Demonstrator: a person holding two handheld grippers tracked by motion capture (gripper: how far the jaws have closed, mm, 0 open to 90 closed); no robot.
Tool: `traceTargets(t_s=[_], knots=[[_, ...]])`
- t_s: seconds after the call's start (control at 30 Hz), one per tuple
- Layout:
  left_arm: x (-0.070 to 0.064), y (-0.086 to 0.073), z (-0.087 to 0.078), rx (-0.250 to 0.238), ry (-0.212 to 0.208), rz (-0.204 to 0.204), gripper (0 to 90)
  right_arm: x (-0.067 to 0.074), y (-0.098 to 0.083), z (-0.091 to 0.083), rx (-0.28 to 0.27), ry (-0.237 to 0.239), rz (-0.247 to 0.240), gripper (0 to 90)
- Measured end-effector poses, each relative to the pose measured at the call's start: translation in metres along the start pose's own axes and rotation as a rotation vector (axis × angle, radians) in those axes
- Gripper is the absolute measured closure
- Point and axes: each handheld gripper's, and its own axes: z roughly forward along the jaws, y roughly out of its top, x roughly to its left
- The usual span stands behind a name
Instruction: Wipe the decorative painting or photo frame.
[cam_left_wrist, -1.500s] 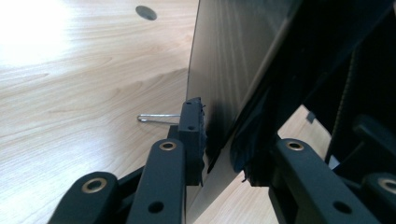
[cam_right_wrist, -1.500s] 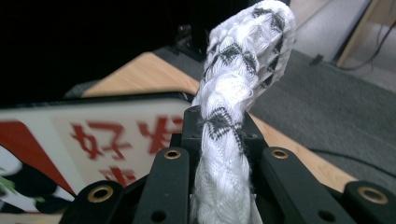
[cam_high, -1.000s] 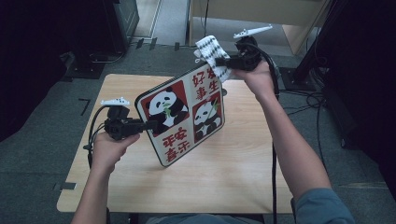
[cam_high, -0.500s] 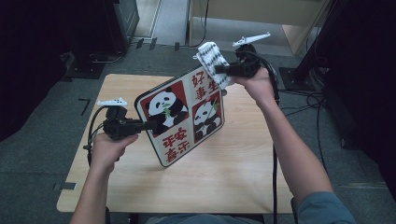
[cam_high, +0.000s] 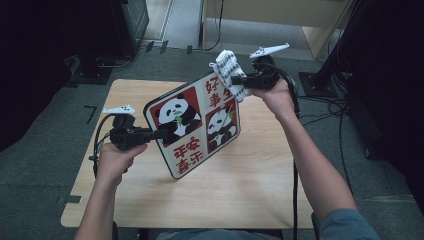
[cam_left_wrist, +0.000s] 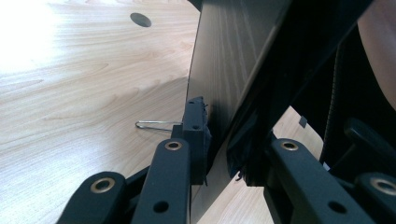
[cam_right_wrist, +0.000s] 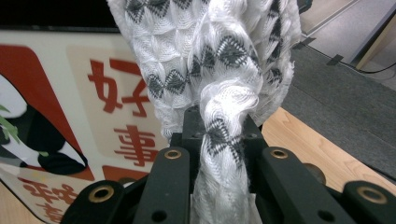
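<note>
We've got a light wood-grain bench (cam_high: 240, 200) on grey carpet floor (cam_high: 45, 170). There's a round hole (cam_left_wrist: 140, 19) in the top, and a bit of wire (cam_left_wrist: 156, 124) lying on it.

The right gripper (cam_high: 240, 78), with the white knitted cloth with grey diamond pattern (cam_high: 231, 71) pinched between its jaws, has come down a little toward the square panda picture board with red Chinese characters (cam_high: 194, 123). The cloth now lies against the top corner of this board, lower than one second before.
</note>
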Motion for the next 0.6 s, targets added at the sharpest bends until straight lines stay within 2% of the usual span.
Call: traceTargets(t_s=[0.43, 0.6], knots=[[0.001, 0.000, 0.000, 0.000, -0.015, -0.007, 76.4, -0.004, -0.026, 0.013, 0.024, 0.012, 0.018, 80.0], [0.001, 0.000, 0.000, 0.000, -0.017, -0.009, 76.3, -0.007, -0.035, 0.017, 0.016, 0.014, 0.028, 79.9]])
